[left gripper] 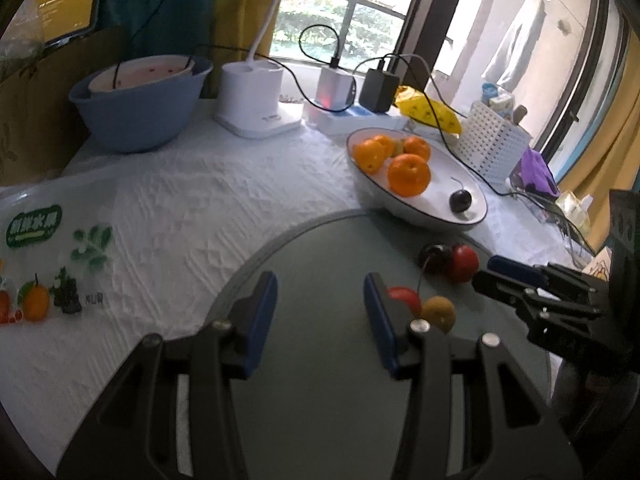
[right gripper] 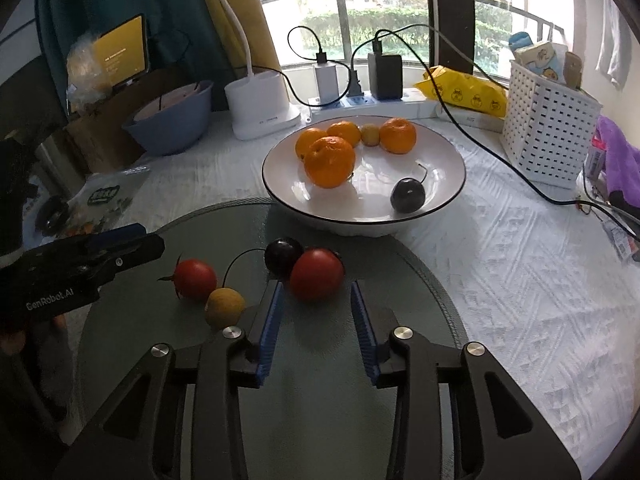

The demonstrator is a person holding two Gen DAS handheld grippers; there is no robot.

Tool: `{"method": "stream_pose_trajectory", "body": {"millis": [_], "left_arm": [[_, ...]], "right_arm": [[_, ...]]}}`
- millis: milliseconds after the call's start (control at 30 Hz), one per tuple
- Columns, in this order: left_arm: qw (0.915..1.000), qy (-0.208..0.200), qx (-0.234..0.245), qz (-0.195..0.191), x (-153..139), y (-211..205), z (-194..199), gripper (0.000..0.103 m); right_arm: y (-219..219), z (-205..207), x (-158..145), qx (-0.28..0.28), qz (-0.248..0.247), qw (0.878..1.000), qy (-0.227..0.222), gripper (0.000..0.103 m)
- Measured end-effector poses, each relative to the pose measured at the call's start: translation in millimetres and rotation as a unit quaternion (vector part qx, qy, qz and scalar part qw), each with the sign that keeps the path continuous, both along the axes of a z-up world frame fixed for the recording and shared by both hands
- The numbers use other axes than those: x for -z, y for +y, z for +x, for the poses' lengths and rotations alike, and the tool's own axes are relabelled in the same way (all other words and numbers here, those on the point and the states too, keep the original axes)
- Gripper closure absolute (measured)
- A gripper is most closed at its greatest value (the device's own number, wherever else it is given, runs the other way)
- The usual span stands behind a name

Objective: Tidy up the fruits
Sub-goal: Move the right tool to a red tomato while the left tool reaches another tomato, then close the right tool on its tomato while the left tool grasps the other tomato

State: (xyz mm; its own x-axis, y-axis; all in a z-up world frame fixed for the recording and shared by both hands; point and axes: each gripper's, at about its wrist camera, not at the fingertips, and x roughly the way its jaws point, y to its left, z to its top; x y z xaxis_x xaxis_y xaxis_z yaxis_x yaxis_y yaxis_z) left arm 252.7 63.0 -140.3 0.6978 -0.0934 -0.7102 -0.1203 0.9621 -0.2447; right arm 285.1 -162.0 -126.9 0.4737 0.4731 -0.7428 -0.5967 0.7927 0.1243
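On the round grey-green mat (right gripper: 420, 292) lie a red tomato (right gripper: 316, 274), a dark cherry (right gripper: 283, 255) touching it, a smaller red tomato (right gripper: 195, 279) and a small yellow fruit (right gripper: 225, 306). My right gripper (right gripper: 318, 300) is open, and the red tomato sits just at its fingertips with gaps on both sides. My left gripper (left gripper: 320, 312) is open and empty over the mat, left of the small red tomato (left gripper: 406, 296) and the yellow fruit (left gripper: 439, 313). Behind the mat, a white bowl (right gripper: 442, 160) holds several oranges (right gripper: 329, 162) and a dark cherry (right gripper: 407, 195).
At the back stand a blue basin (right gripper: 172, 120), a white lamp base (right gripper: 260, 104), and chargers with black cables (right gripper: 500, 156) that trail across the cloth. To the right are a white basket (right gripper: 548, 128) and a purple cloth (right gripper: 620, 160). A printed fruit bag (left gripper: 44, 264) lies at the left.
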Motion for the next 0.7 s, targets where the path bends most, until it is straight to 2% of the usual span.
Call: {"method": "stream_pose_trajectory", "body": {"millis": [267, 700], "left_arm": [[1.0, 0.003, -0.001, -0.008, 5, 5, 1, 0.056], [0.9995, 0.007, 0.027, -0.013, 5, -10, 3, 0.056]], "right_arm": [[8, 11, 11, 0.007, -0.014, 1.0, 0.017, 0.066], [12, 16, 14, 0.002, -0.012, 1.0, 0.019, 0.069]]}}
